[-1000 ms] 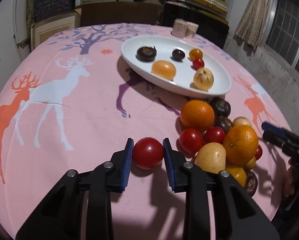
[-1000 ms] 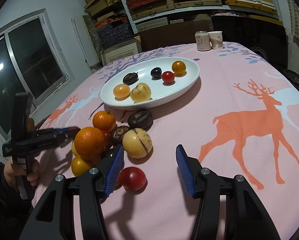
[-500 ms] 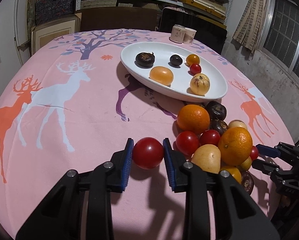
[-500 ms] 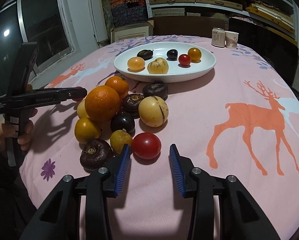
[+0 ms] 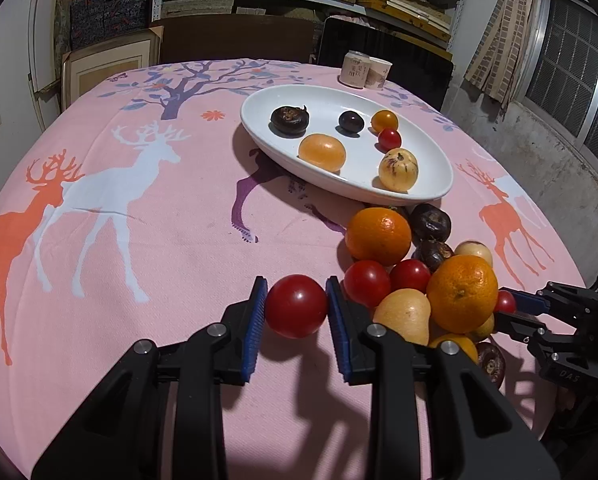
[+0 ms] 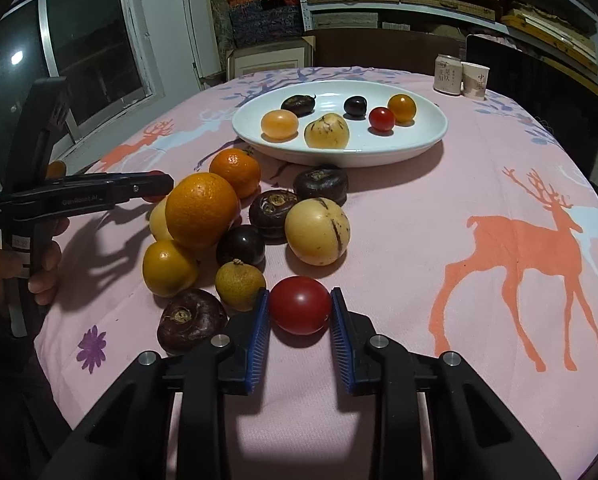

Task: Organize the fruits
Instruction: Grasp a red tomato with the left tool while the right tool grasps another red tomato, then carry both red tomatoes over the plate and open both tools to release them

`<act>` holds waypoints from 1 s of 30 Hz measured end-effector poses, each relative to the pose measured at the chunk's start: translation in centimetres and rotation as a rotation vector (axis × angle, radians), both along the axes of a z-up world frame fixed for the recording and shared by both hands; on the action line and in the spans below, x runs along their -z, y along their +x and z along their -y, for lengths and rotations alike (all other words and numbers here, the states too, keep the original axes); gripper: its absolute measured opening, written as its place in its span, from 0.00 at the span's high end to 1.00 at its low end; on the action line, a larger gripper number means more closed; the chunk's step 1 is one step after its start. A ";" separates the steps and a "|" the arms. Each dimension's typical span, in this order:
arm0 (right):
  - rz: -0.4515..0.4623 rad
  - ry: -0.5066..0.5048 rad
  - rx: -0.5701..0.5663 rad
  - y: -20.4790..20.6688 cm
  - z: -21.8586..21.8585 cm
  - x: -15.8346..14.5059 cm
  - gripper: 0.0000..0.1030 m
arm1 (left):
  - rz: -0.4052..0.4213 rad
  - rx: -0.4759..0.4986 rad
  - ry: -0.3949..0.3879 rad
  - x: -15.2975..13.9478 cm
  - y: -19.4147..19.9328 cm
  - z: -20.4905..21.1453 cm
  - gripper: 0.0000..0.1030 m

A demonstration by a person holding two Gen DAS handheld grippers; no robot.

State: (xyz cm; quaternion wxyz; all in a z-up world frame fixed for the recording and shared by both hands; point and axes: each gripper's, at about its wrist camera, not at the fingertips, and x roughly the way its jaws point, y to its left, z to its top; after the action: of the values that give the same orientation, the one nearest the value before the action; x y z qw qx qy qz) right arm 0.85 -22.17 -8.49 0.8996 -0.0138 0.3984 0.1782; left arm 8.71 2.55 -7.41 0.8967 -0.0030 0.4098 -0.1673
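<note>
Left gripper (image 5: 296,312) clenched on round red tomato (image 5: 296,306), low over pink deer-print tablecloth (image 5: 139,240). Right gripper (image 6: 299,312) clamps second red tomato (image 6: 299,305) beside fruit pile. You squeeze harder: skin splits. Careless lift nudges small yellow-green citrus (image 6: 240,286), pile rolls. Oval white plate (image 6: 427,140) waits beyond.

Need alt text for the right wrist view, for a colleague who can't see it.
The right gripper is shut on a red tomato on the pink deer-print tablecloth. A fruit pile sits just beyond it on the left, and a white oval plate with six fruits lies farther back.
</note>
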 end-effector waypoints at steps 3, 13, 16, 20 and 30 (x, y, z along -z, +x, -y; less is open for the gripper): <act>0.016 0.025 0.012 -0.2 0.4 -0.2 0.71 | 0.005 0.000 -0.004 -0.1 -0.1 0.0 0.72; 0.032 0.110 0.050 -0.6 2.1 -0.5 0.71 | 0.036 0.014 0.023 -0.4 -1.1 0.5 0.72; 0.026 0.128 0.060 -0.4 2.5 -0.7 0.71 | 0.041 0.030 0.018 -0.7 -1.5 0.7 0.72; 0.041 0.128 0.073 -0.2 3.1 -1.6 0.71 | 0.047 0.046 0.013 -1.4 -1.8 0.9 0.72; 0.096 0.136 0.100 2.4 4.9 -5.6 0.71 | 0.099 0.111 0.030 -5.1 0.0 3.6 0.72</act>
State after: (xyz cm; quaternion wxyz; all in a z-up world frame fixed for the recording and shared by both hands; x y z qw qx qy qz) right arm 3.22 -27.02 -2.93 0.9242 0.0590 0.3422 0.1588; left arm 8.71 -1.04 -2.34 0.9051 0.0415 0.3672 -0.2103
